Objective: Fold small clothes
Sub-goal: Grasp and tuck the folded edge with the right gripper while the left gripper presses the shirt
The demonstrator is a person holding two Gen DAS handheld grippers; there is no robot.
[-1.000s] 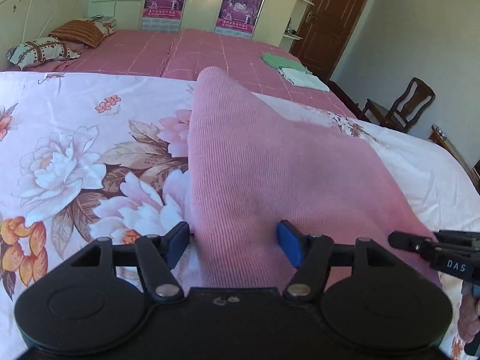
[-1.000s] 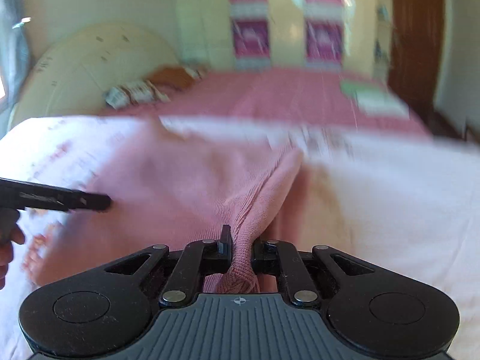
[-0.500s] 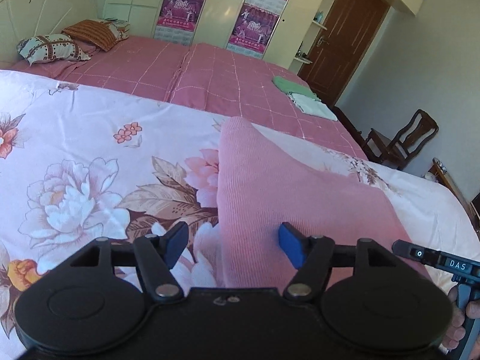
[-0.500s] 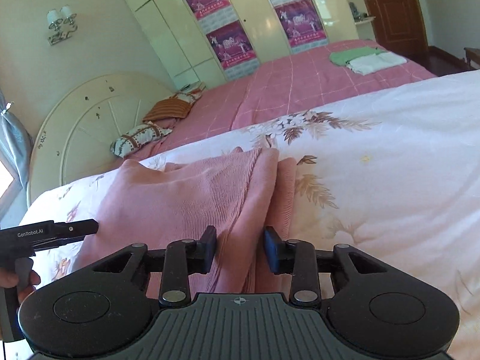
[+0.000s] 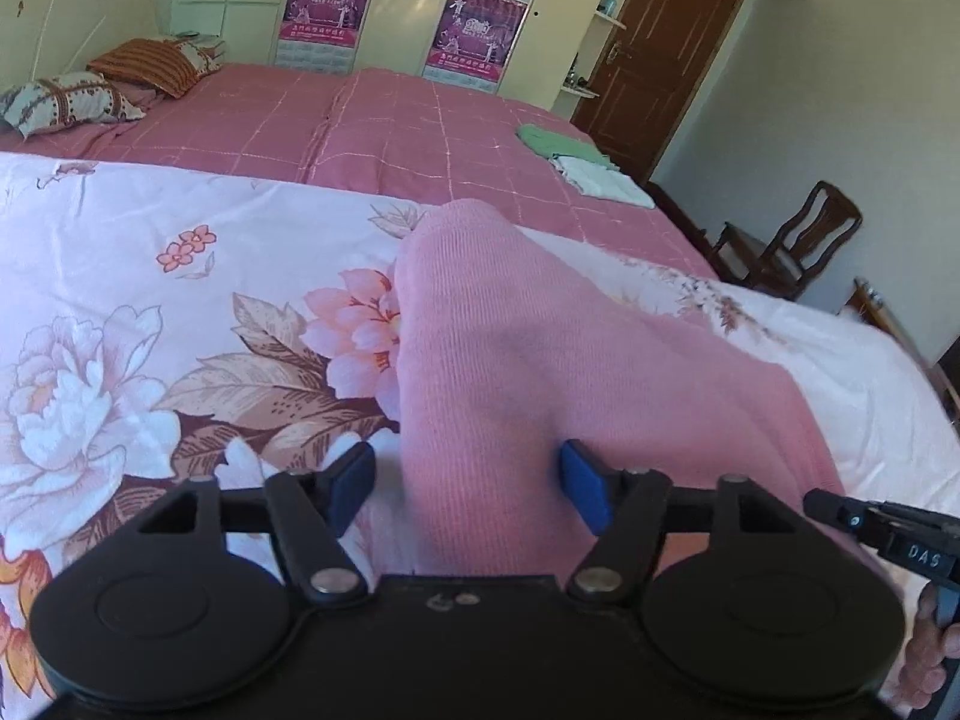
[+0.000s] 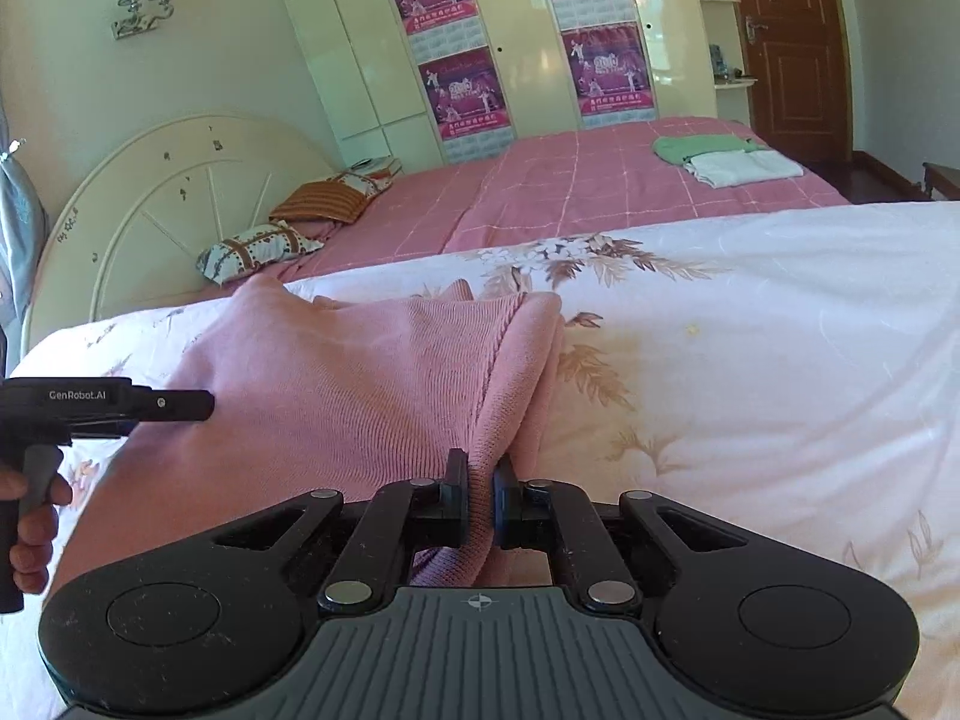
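Both wrist views look close, downward along each tool, sharing the pink garment [image 5: 540, 372].

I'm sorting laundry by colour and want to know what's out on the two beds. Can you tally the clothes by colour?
Pink: 1, the pink knit garment on the floral quilt, pinched by the right gripper
Green: 1, folded green garment
White: 1, folded white garment
Total: 3
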